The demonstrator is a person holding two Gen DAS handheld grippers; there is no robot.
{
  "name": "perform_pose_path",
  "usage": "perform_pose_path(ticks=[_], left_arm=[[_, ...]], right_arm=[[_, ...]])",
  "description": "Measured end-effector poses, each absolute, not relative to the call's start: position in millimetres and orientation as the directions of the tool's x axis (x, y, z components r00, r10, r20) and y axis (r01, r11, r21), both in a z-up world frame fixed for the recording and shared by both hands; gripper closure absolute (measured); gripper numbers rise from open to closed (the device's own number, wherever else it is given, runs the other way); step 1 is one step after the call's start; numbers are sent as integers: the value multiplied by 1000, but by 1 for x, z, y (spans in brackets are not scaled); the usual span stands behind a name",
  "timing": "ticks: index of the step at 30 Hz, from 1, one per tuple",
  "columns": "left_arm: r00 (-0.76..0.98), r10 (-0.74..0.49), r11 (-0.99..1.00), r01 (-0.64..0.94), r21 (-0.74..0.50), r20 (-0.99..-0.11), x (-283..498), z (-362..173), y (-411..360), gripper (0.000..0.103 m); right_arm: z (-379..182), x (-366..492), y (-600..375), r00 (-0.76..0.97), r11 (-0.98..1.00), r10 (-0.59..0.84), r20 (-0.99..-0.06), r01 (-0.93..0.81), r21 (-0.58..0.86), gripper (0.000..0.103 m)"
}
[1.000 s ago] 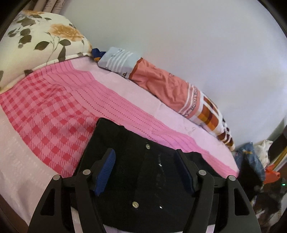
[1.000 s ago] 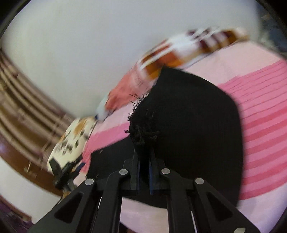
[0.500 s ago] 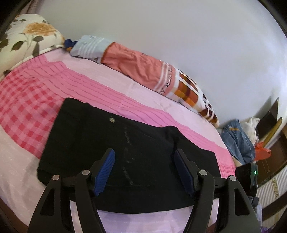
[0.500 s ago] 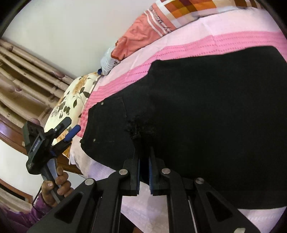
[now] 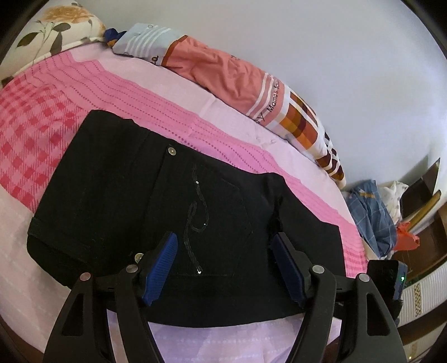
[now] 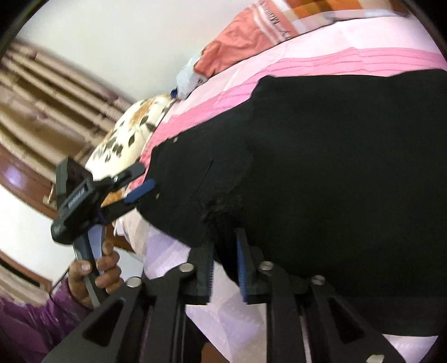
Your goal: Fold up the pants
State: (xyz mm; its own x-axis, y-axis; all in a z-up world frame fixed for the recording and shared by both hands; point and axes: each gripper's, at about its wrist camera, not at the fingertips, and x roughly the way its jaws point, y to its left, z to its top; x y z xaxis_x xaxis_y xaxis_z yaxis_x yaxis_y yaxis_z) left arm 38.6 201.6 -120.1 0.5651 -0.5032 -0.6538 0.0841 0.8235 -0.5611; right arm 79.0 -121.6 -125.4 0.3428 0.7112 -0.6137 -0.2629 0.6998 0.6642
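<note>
Black pants (image 5: 173, 212) lie flat on the pink bed, seat side up, with a back pocket showing stitching and rivets. They also fill the right wrist view (image 6: 335, 173). My left gripper (image 5: 226, 262) is open and empty, its blue pads (image 5: 160, 268) hovering over the pants near the front edge of the bed. It shows in the right wrist view (image 6: 134, 184), held in a hand. My right gripper (image 6: 225, 265) has its jaws slightly apart, with the frayed hem of the pants (image 6: 220, 206) just ahead of the tips.
A pink checked and striped sheet (image 5: 42, 117) covers the bed. A rolled orange and patterned blanket (image 5: 237, 81) lies along the white wall. A floral pillow (image 5: 56, 25) sits at the head. Clothes (image 5: 371, 212) are piled beyond the foot.
My right gripper brought the pant leg down flat onto the bed, then its jaws parted and released the hem. My left gripper drew back a little over the waist end.
</note>
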Motion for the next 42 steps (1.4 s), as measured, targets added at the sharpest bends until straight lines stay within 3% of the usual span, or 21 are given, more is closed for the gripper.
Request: perform_pose_path(ticks=[1,4,7,9,14,19,21,23,25,30,34,36,40,42], left_arm=[[562,-505,825,89,-559,-655,39,-120,199,32],[556,-509,827,104,-553,-657,39,-116,194,32],[547,-519,824,116,-555,-656,41,-112,187,32],[540,-534,821,149,-551,-650,41,-108,178,32],[533,-534,835,209,-510,-656,40,-103,155,32],[515,-534,839,230,-493,-670,39,-114,132,32],[511,-503,863,249,-440,-697,37,-120,120,32],[495,-470,883,254,-395,-731,38,-125,113,32],[507,-487,873,244,-423,-712,35,-121,122,32],[554,-446,893,219,-394,-703,40,-101,149,32],[552,-377,924,167,-344,-744,45,-95,174,32],[566,-361,927,137,-348,-741,46,-94,193,32],[593,-317,938,82,-336,-740,48,-92,232,32],[617,-232,965,46,-260,-752,48,-90,248,32]], right_arm=[[-124,78,-118,321,676,736,-596,-285,680,75],[-113,77,-111,296,644,765,-572,-345,683,75],[-105,80,-138,329,533,837,-438,-308,788,75],[-100,83,-170,403,533,817,-412,-255,807,75],[-98,83,-239,551,649,676,-489,-132,750,75],[-125,78,-245,540,703,630,-558,-93,705,75],[-137,80,-241,517,740,605,-605,-83,668,79],[-133,81,-240,510,729,619,-597,-91,678,79],[-120,82,-244,531,700,644,-551,-118,704,79],[-92,107,-244,579,743,600,-552,-147,653,79],[-111,145,-255,570,811,485,-663,-12,584,78],[-132,160,-263,493,793,499,-713,72,604,82],[-116,148,-279,564,689,566,-601,76,721,76],[-102,135,-276,602,679,575,-554,28,734,64]])
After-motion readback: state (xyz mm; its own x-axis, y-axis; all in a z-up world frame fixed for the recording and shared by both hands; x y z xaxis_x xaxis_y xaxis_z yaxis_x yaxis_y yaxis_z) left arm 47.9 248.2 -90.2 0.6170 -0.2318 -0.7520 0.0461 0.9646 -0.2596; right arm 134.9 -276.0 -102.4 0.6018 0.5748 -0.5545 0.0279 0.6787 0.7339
